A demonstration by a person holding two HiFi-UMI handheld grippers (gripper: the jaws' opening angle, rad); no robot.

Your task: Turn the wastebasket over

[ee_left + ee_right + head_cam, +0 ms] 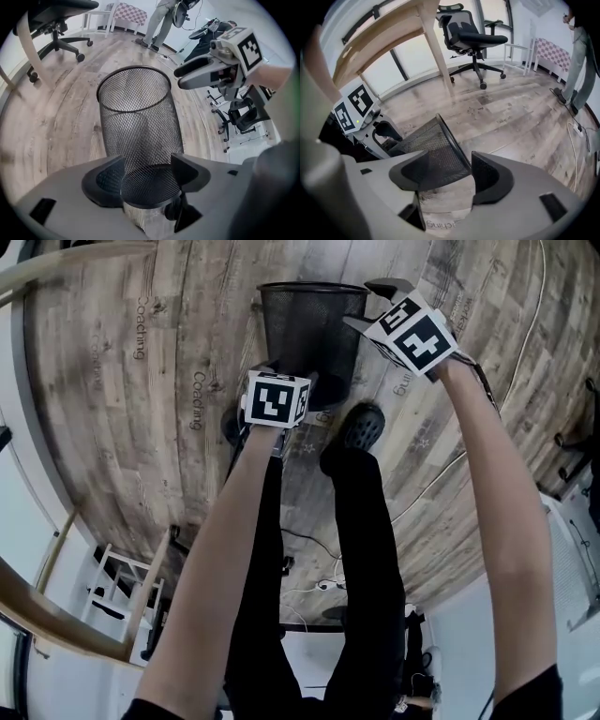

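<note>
Black wire mesh formed the basket (136, 117), which we found tilted at a slant over the plank floor (159, 446), with its closed base toward the person and its open rim away. We could not tell whether the rim touched the boards. The left gripper (148, 159) was clamped across the base, one jaw against each side of the mesh. The right gripper (450, 157) hovered at the rim with its jaws parted. The rim's edge ran into the gap, but we could not establish contact there. A black shoe (361, 427) stood just beside the base. Further off we noted an office chair (473, 37) near a wooden desk leg (436, 47), and a person (157, 21) standing at the far side.
</note>
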